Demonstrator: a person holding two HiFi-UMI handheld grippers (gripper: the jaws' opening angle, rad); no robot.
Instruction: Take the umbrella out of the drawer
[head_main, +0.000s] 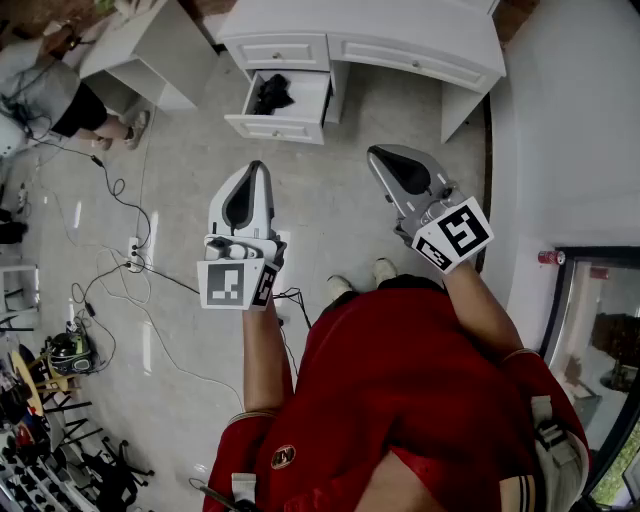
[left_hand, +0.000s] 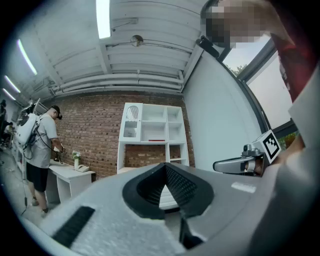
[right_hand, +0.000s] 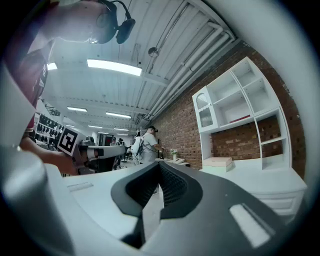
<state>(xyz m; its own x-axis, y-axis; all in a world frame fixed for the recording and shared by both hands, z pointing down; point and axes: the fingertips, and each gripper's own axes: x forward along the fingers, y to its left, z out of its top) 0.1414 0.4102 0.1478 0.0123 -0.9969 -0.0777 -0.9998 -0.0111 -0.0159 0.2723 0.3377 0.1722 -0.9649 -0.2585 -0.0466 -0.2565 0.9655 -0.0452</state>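
In the head view a black folded umbrella (head_main: 270, 93) lies inside the pulled-out drawer (head_main: 285, 122) of a white desk (head_main: 420, 45) at the top. Both grippers are held level over the floor, well short of that drawer. My left gripper (head_main: 256, 166) has its jaws together with nothing between them, and so does my right gripper (head_main: 374, 153). From the left gripper view (left_hand: 165, 166) the closed jaws point at a white shelf unit, and the right gripper (left_hand: 236, 164) shows beside them. The right gripper view (right_hand: 159, 165) shows shut jaws too. The umbrella is in neither gripper view.
A second white table (head_main: 140, 50) stands at the upper left with a person (head_main: 60, 95) beside it. Cables and a power strip (head_main: 133, 252) trail over the grey floor on the left. A white shelf unit (left_hand: 152, 135) stands against a brick wall (left_hand: 90, 130).
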